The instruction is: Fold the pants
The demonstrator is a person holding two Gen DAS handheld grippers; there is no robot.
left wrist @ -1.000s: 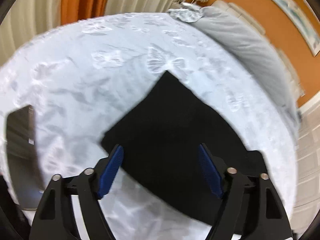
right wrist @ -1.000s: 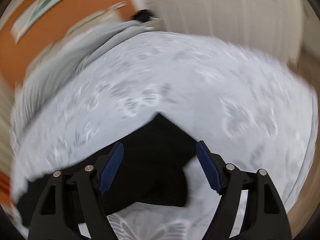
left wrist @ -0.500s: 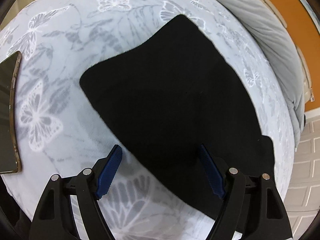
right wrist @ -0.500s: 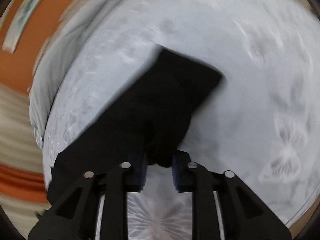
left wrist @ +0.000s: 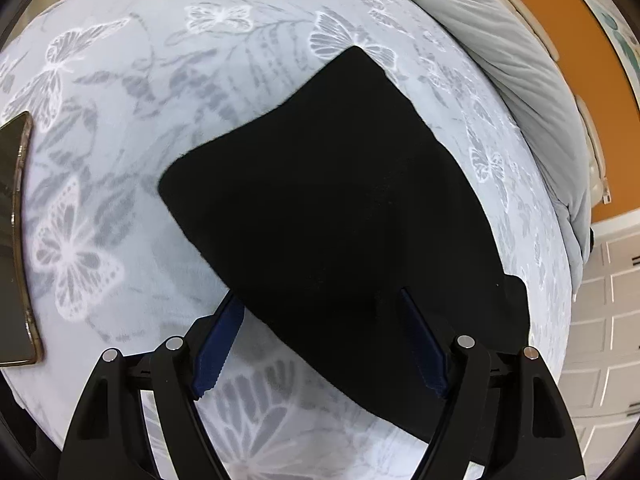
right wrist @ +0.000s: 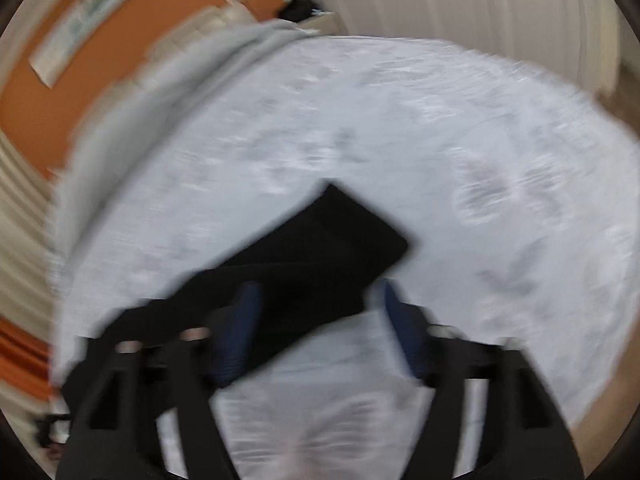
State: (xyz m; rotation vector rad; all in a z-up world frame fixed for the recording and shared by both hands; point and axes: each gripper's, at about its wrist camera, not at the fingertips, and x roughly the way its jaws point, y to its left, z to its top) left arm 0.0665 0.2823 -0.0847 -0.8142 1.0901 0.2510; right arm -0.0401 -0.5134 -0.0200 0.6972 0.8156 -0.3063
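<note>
pants [left wrist: 340, 208] folded flat on bedspread [left wrist: 120, 128]; left gripper [left wrist: 320, 344], right gripper [right wrist: 316, 332] fingers spread, empty.

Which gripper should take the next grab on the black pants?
Left, probably. The left gripper is open and steady, straddling the near edge of the pants. The right gripper is open too, but its view is motion-blurred, so it isn't settled.
</note>
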